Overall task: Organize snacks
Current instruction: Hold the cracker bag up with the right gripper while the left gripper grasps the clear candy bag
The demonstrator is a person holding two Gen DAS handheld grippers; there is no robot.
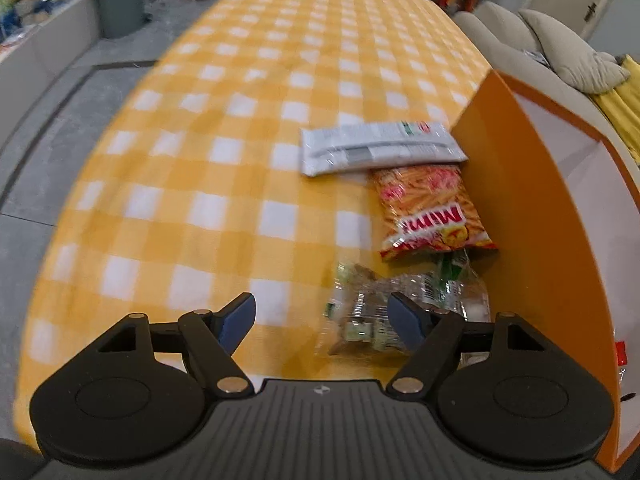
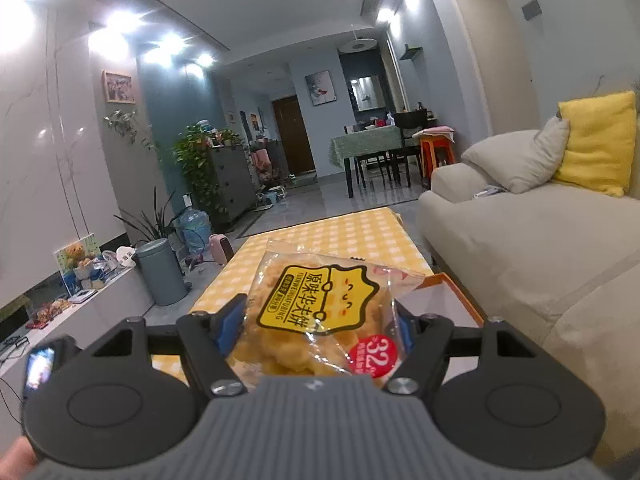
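In the left wrist view my left gripper [image 1: 322, 314] is open and empty just above the yellow checked tablecloth [image 1: 224, 128]. A clear packet [image 1: 376, 312] lies by its right finger. Beyond it lie an orange-red snack bag [image 1: 430, 212] and a white packet [image 1: 378, 148], all beside the orange box [image 1: 532, 216] on the right. In the right wrist view my right gripper [image 2: 320, 320] is shut on a clear bag of yellow waffle biscuits [image 2: 316, 312], held up above the table, with the orange box [image 2: 448, 292] just behind it.
A beige sofa [image 2: 520, 240] with cushions runs along the table's right side. A grey bin [image 2: 160, 272], a water bottle and plants stand on the floor to the left. A dining table with chairs [image 2: 372, 152] is far back.
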